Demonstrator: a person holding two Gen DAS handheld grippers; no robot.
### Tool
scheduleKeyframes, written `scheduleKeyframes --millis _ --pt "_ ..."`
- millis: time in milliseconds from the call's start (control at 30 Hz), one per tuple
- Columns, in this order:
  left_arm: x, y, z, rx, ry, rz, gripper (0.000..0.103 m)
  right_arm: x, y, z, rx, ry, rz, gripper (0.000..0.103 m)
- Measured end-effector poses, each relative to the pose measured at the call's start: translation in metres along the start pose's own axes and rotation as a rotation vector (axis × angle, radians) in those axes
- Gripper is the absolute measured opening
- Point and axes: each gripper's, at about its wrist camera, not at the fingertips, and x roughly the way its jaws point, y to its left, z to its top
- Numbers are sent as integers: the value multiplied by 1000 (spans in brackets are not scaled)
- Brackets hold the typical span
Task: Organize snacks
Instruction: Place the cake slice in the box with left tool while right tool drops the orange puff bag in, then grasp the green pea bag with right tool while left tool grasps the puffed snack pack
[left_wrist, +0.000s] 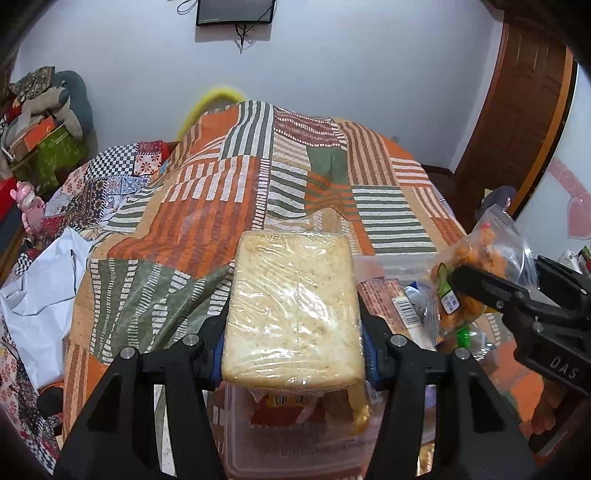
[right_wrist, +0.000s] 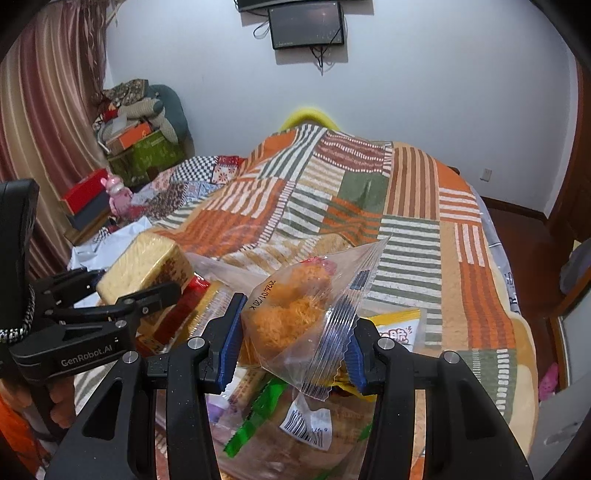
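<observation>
Mid-sort, both loaded. Left gripper (left_wrist: 293, 354) fingers pinch wrapped cracker block (left_wrist: 293, 310), frame centre, above clear container (left_wrist: 295, 435). Right gripper (right_wrist: 291, 350) fingers pinch orange snack bag (right_wrist: 295, 317) over snack pile (right_wrist: 295, 424). Next: likely lower block into container, release.

cracker pack (left_wrist: 293, 306): pale yellow | bedspread (left_wrist: 207, 206): orange-green striped patchwork

1. Soft, even room light fills both my wrist views; shadows are faint.
2. Glare streaks the plastic wrap on the cracker pack (left_wrist: 293, 310) between my left fingers.
3. Fisheye bending curves the wall (right_wrist: 424, 92) ahead; the corners go black.
4. The nearest snacks below my right fingers look slightly soft.
</observation>
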Motion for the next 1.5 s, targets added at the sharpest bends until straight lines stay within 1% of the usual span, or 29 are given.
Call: scheduleKeyframes --millis 100,267,367,400,567,633,700,733,767,933,1000,1067,1100,1133,1233,1300,1400,1500 --pt "9 0 -2 -2 13 17 55 7 -2 -2 -2 23 -20 44" --pt "21 2 -9 -26 53 3 55 15 -5 -2 15 44 -6 44" --pt "22 2 -11 -22 52 4 55 17 -4 -3 7 48 -15 45" --pt "22 2 -11 -23 53 4 55 17 -5 -3 11 51 -16 47" --pt "19 3 -11 -29 67 -4 56 18 -10 -4 34 73 -17 49" --pt "14 2 -11 -28 64 -5 57 16 -10 -6 30 78 -17 54" --pt "9 1 -11 -30 63 -13 63 14 -10 -8 26 78 -22 59" --pt "7 1 -10 -31 60 -15 64 11 -9 -9 25 75 -24 61" --pt "2 -1 -11 -27 51 -11 69 8 -10 -9 26 72 -24 62" --pt "-20 -10 -12 11 14 4 70 -13 -14 -10 45 44 -15 69" --pt "-31 -14 -13 15 6 -6 73 -20 -16 -10 53 33 -8 69" --pt "-43 -18 -14 17 -10 -15 80 -31 -16 -11 56 19 -5 70" --pt "-50 -20 -15 22 -23 -21 81 -37 -16 -12 56 12 -5 73" --pt "-54 -23 -16 29 -31 -24 81 -43 -17 -12 54 0 -10 77" --pt "-70 -33 -19 46 -46 -35 84 -61 -19 -15 46 -31 -35 78" --pt "-79 -39 -22 48 -51 -49 88 -71 -20 -18 43 -41 -40 78" --pt "-88 -49 -29 53 -56 -67 90 -86 -26 -24 55 -57 -47 85" --pt "-95 -60 -38 66 -50 -79 90 -98 -32 -32 80 -71 -51 88"
